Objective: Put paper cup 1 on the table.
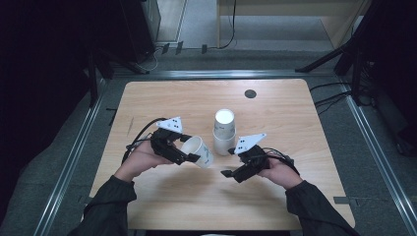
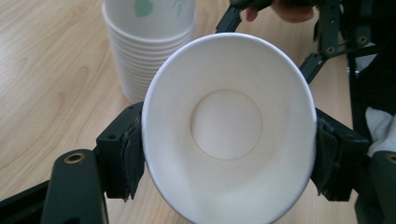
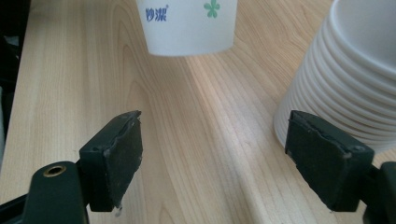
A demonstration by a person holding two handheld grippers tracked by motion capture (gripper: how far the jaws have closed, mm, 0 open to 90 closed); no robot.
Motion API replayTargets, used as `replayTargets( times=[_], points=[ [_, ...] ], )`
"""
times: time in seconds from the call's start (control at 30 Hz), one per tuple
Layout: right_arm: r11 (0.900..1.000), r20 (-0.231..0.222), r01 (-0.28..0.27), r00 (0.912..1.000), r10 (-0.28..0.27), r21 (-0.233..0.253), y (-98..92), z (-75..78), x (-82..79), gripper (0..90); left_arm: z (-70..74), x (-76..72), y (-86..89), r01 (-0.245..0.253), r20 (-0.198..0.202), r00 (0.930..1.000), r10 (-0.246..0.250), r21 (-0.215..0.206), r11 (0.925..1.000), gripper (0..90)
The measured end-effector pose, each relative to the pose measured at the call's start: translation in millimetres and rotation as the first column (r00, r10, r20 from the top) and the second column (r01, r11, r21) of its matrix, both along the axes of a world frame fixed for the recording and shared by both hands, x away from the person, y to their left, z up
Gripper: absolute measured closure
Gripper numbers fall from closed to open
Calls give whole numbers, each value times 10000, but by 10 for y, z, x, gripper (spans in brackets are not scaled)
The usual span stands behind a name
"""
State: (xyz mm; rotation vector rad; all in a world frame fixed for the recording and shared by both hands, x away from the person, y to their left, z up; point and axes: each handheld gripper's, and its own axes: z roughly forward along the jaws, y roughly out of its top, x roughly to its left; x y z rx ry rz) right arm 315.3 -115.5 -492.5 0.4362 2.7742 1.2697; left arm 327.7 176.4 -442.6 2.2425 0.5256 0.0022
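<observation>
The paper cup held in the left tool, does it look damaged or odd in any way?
Yes. The left tool squeezes the paper cup so its rim is oval instead of round, with a crease in the lower wall. It lies tilted on its side, beside the upright stack of cups.

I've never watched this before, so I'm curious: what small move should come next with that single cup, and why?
Probably turn the white paper cup upright and lower it onto the bare wooden table. The left claw grips it by the rim, tilted and off the table, already apart from the stack of white paper cups. The right claw stands open, holding nothing.
</observation>
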Motion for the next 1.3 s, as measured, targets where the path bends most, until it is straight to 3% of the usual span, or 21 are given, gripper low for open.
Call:
replayTargets(
  times=[0.13, 0.33, 0.53, 0.77, 1.1, 1.3],
  points=[
    [9998, -42, 211, 9998, -211, 6, -29, 3, 20, 199, -6, 43, 88, -213, -137, 9997, 215, 135, 9997, 245],
    [9999, 62, 100, 9999, -100, 114, -72, 14, 35, 208, -5, 112, 259, -731, -174, 9971, 738, 373, 9966, 245],
    [9995, 42, 309, 9995, -308, -52, -94, 1, 59, 208, -30, 203, 455, -1362, -422, 9894, 1388, 597, 9889, 245],
    [9986, 79, 467, 9989, -469, 244, -124, 19, 72, 208, -14, 267, 667, -1964, -390, 9791, 1994, 696, 9781, 245],
    [9943, 295, 1059, 9939, -1063, 149, -214, 13, 73, 207, -52, 400, 926, -3208, -386, 9439, 3279, 1275, 9385, 245],
    [9927, 313, 1200, 9923, -1202, 68, -252, 0, 52, 206, -99, 504, 1070, -3930, -364, 9138, 4046, 1726, 9032, 245]
  ],
)
